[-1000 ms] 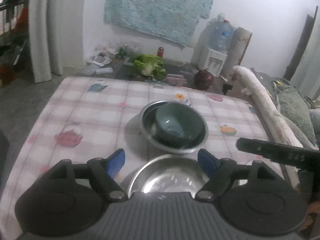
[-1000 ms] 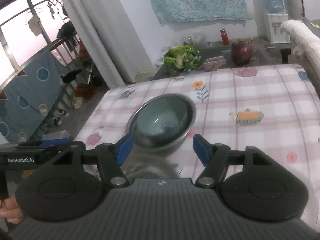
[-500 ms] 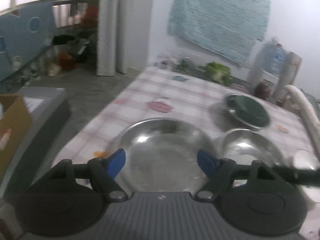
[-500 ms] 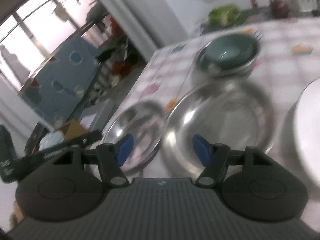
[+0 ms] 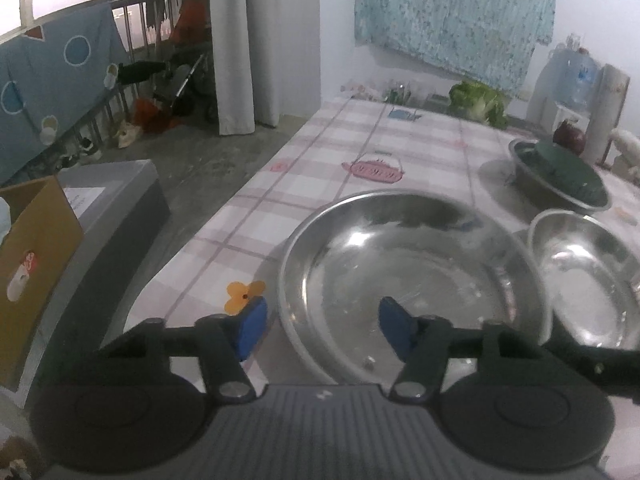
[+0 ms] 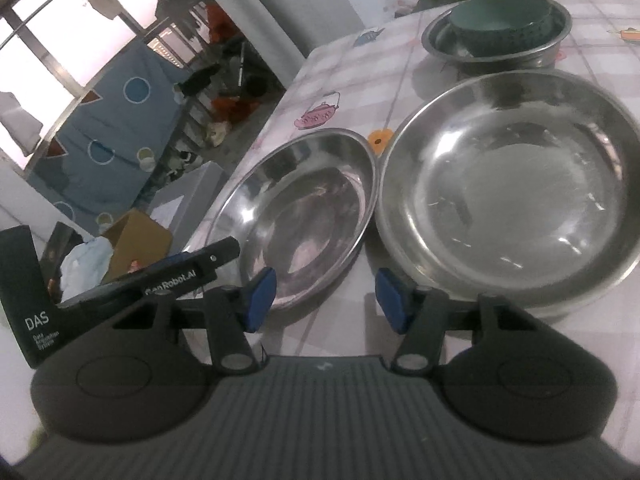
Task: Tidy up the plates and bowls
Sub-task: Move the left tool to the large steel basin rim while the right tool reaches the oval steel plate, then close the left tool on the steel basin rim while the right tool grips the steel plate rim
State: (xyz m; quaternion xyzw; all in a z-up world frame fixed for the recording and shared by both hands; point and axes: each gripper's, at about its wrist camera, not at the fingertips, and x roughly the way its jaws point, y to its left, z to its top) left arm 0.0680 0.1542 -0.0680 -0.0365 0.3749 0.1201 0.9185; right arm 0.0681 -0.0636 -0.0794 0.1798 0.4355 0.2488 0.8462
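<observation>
Both tools have just been closing partway yet grasp nothing: the left tool (image 5: 320,330) straddles the near rim of the steel plate (image 5: 412,276), the right tool (image 6: 326,300) hangs before the wide steel bowl (image 6: 512,184) on the tabletop (image 6: 400,72), so next comes pinching a rim.

The second steel bowl (image 5: 592,276) is cut off at the right edge.

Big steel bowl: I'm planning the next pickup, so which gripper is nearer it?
Right. The right gripper, jaws just closing, empty, sits at the big steel bowl's near-left rim. The left gripper, jaws also closing, straddles the neighbouring dish's rim, farther off.
</observation>
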